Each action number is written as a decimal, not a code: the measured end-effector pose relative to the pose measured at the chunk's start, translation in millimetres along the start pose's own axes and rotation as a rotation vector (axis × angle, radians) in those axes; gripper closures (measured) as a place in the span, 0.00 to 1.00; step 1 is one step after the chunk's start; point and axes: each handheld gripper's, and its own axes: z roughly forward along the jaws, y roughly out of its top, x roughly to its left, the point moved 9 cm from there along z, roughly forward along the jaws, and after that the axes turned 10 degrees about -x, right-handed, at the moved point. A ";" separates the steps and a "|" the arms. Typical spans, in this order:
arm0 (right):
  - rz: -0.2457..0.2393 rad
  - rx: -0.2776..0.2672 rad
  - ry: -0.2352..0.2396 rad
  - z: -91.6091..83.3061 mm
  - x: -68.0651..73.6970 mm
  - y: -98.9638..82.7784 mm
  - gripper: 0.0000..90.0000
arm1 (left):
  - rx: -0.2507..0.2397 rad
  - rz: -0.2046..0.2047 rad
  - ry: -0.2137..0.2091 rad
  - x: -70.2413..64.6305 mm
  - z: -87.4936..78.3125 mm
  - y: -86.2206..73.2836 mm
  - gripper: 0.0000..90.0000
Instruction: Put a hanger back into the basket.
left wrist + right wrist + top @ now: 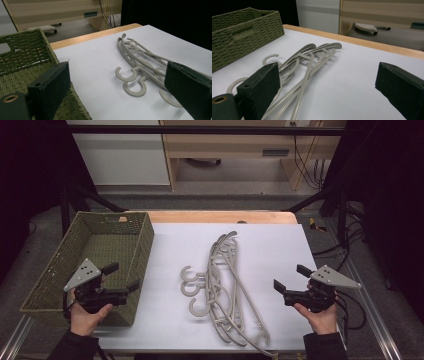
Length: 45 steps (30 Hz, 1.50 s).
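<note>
A heap of several grey plastic clothes hangers [223,287] lies in the middle of the white table sheet [280,245], hooks pointing left. In the left gripper view the hangers [140,66] lie ahead between the jaws; in the right gripper view the hangers [304,65] lie ahead to the left. A green woven basket [45,285] stands at the left with nothing in it. My left gripper [122,276] hovers over the basket's near right corner, open and holding nothing. My right gripper [291,277] hangs open to the right of the heap, nothing between its jaws.
The wooden table edge [220,216] runs along the back. Black frame bars [200,129] cross above and slant down at both back corners. Cables [350,240] hang off the right side. A wooden desk [235,145] stands on the floor beyond.
</note>
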 end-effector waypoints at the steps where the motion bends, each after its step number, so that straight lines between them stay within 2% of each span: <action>1: 0.001 0.002 0.000 0.0 0.4 0.0 0.07 | 0.000 0.000 0.000 0.0 0.0 0.0 0.07; 8: -0.013 0.029 0.005 -1.0 4.8 1.9 0.08 | -0.008 0.003 -0.001 -1.1 -2.3 2.2 0.07; 15: -0.045 0.092 0.036 2.4 21.5 3.8 0.08 | 0.001 0.007 0.005 -2.0 -0.6 0.7 0.06; 19: -0.074 0.193 0.059 7.2 43.4 0.1 0.09 | -0.002 0.011 0.003 -3.0 -1.5 2.5 0.05; 22: -0.087 0.233 0.085 12.3 58.5 -1.0 0.12 | -0.004 0.009 0.002 -3.1 -2.1 2.9 0.05; 23: -0.087 0.233 0.085 12.3 58.5 -1.0 0.12 | -0.004 0.010 0.003 -3.1 -2.2 2.9 0.05; 24: -0.095 0.273 0.098 17.3 68.3 -4.1 0.14 | -0.003 0.011 0.001 -3.7 -2.0 2.8 0.05; 27: -0.127 0.352 0.112 27.5 82.0 -11.9 0.16 | 0.001 0.013 -0.003 -5.0 -0.8 1.8 0.05; 29: -0.152 0.398 0.119 34.3 90.1 -16.4 0.19 | 0.003 0.015 -0.004 -5.6 -0.3 1.4 0.05; 30: -0.152 0.398 0.119 34.3 90.1 -16.4 0.19 | 0.003 0.015 -0.004 -5.6 -0.3 1.4 0.05; 32: -0.153 0.439 0.135 43.7 101.6 -22.3 0.23 | 0.003 0.016 -0.004 -6.1 0.0 1.3 0.05; 33: -0.153 0.439 0.135 43.7 101.6 -22.3 0.23 | 0.004 0.016 -0.005 -6.4 0.2 0.9 0.05; 35: -0.168 0.489 0.137 51.0 109.4 -31.1 0.28 | 0.008 0.018 -0.007 -7.3 1.5 -0.1 0.05; 45: -0.155 0.629 0.159 69.0 130.0 -60.3 0.43 | 0.010 0.022 -0.011 -9.3 2.4 -0.7 0.05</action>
